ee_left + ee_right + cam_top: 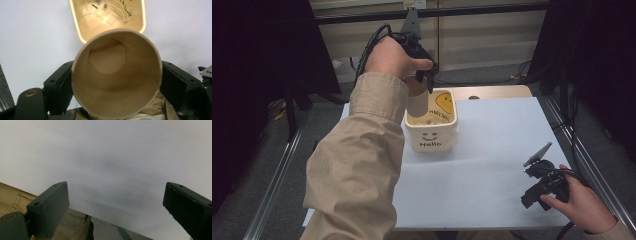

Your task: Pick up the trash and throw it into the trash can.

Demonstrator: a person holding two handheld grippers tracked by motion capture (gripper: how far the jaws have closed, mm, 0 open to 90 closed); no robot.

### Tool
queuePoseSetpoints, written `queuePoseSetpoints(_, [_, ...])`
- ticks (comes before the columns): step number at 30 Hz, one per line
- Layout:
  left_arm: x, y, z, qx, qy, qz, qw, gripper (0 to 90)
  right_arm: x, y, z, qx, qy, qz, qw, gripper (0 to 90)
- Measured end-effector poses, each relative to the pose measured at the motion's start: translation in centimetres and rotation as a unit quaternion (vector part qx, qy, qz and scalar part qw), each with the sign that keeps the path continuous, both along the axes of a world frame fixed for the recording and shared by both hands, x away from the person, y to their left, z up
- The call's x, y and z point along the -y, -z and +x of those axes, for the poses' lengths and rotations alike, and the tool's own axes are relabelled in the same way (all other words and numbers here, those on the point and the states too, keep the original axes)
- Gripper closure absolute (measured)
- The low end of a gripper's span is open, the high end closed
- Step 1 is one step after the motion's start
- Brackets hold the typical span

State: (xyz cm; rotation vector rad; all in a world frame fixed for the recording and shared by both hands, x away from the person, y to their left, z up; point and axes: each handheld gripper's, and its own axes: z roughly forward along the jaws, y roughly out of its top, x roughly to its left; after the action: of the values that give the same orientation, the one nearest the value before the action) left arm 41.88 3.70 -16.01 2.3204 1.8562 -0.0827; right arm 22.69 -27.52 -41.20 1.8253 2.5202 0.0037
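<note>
The left tongs (428, 80) were raised over the far middle of the desk (492, 165), a white-topped surface, and they pinched a plain brown paper cup (417, 100) by its wall, one black jaw on each side. In the left gripper view the cup (116, 75) sat upright between the jaws with its open mouth toward the camera and its round bottom visible inside, so it was empty. That side-on pinch kept the cup upright and left its base free, which suited lowering it into something.

Just below and beyond the cup stood a cream square plastic bin (432, 131) with a smiling face and the word "Hallo" on its near wall and a yellow smiley on the inside of its far wall. The cup hung over the bin's left part, its lower end at or just inside the rim; how deep it reached could not be told. In the left gripper view the bin's open mouth (75, 25) lay directly past the cup, with a crumpled clear wrapper (110, 12) bearing print at its bottom. Judging from that line-up, the cup was being dropped into the bin as rubbish.

At the near right of the desk the right tongs (532, 197) rested low, spread wide with nothing between them. In the right gripper view (115, 202) bare white desk lay between the jaws, so this hand seemed parked clear of the work.
</note>
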Motion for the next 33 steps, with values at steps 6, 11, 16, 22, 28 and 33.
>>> queuePoseSetpoints(6, [0.3,0.3,0.6,0.002,0.004,0.009,1.0,19.4,0.0,-0.2,0.0,-0.003,0.0,-0.002,1.0,6.8])
queuePoseSetpoints(11, [0.9,0.9,1.4,0.006,0.002,0.01,0.9999,19.4,0.0,-0.3,0.0,-0.004,-0.001,-0.003,1.0,6.8])
queuePoseSetpoints(16, [1.4,1.4,2.3,0.01,0.008,0.011,0.9999,19.3,0.0,-0.3,0.0,-0.003,-0.002,-0.003,1.0,6.8])
queuePoseSetpoints(22, [1.8,2.4,3.7,0.019,0.002,0.015,0.9997,19.3,0.1,-0.4,0.0,0.0,-0.004,0.002,1.0,6.8])
queuePoseSetpoints(28, [1.7,3.3,4.7,0.018,0.002,0.018,0.9997,19.3,0.2,-0.6,0.0,0.0,-0.004,0.002,1.0,6.7])
queuePoseSetpoints(33, [1.9,4.2,5.0,0.013,0.009,0.016,0.9997,19.2,0.2,-0.6,0.0,0.003,0.002,0.002,1.0,6.6])
